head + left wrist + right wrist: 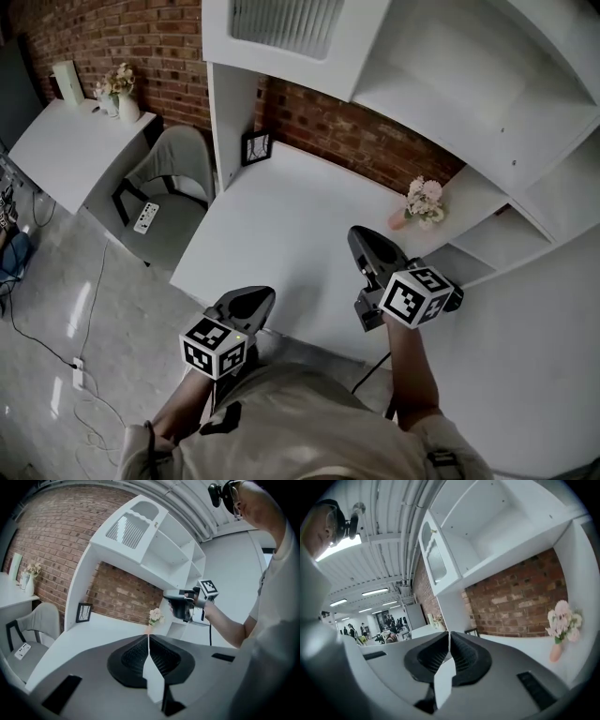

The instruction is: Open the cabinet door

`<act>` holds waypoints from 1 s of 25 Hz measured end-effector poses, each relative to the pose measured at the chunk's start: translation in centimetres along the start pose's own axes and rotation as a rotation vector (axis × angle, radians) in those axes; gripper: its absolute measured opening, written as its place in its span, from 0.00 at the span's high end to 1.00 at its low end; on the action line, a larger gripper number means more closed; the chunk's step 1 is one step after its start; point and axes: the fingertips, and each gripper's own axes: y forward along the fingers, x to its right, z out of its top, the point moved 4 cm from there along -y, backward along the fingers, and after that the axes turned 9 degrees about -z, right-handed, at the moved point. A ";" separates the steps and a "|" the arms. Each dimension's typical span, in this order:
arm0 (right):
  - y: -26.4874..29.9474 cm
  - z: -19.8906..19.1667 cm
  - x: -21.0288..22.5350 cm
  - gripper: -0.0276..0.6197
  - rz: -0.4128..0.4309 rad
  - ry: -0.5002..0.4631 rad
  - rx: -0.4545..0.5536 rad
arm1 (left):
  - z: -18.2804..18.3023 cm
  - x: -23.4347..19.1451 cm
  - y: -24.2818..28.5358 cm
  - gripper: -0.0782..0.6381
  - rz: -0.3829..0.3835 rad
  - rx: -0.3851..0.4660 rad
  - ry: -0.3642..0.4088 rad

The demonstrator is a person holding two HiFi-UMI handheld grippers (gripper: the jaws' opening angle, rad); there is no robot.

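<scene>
Where the white desk is backed by a brick wall, the cabinet door is seen high on the shelving, untouched. Left gripper and right gripper are held above the desk, jaws pressed together, nothing gripped.

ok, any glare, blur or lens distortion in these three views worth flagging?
Head view: even light, a bright glare streak on the floor, and the cabinet edges bow. Left gripper view: black fisheye corners, the cabinet bent into an arc, the left gripper soft up close. Right gripper view: ceiling light blown out, right gripper soft, brick wall fairly crisp.
</scene>
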 end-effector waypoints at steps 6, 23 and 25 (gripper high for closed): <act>3.4 5.9 -2.1 0.91 -0.044 -0.186 0.103 | 0.0 -1.4 -2.1 0.86 -0.026 -0.002 0.007; 8.4 15.4 -1.4 0.69 -0.032 -0.319 0.220 | 2.5 -3.2 -1.8 0.86 0.099 0.021 0.017; 9.0 15.9 -1.1 0.66 -0.016 -0.330 0.217 | 2.4 -3.0 -1.3 0.86 0.116 0.025 0.007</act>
